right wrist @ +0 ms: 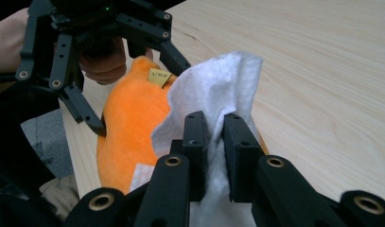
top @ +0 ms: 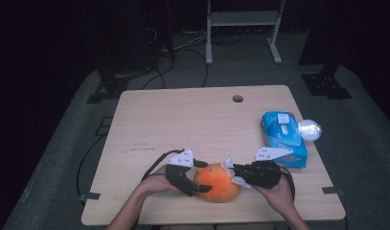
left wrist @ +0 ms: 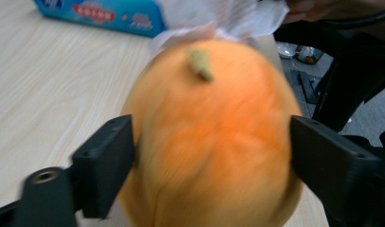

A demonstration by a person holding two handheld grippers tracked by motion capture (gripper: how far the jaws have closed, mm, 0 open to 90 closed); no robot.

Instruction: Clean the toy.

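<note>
An orange plush fruit (top: 216, 183) with a small stalk lies near the table's front edge. My left gripper (top: 203, 176) straddles it from the left. In the left gripper view the plush (left wrist: 209, 142) bulges round between the wide-set jaws of that gripper (left wrist: 211, 156), which stand at its sides without squeezing it. My right gripper (top: 235, 173) comes in from the right, shut on a white tissue (top: 228, 163). In the right gripper view the tissue (right wrist: 218, 80), pinched in my right gripper (right wrist: 216, 132), rests against the plush (right wrist: 128, 127), with the left gripper (right wrist: 139, 94) behind.
A blue tissue pack (top: 283, 139) lies at the table's right side, just beyond my right hand, with a crumpled white wad (top: 309, 129) beside it. A cable hole (top: 237, 98) is near the far edge of the table (top: 183, 120). Dark floor and stands surround it.
</note>
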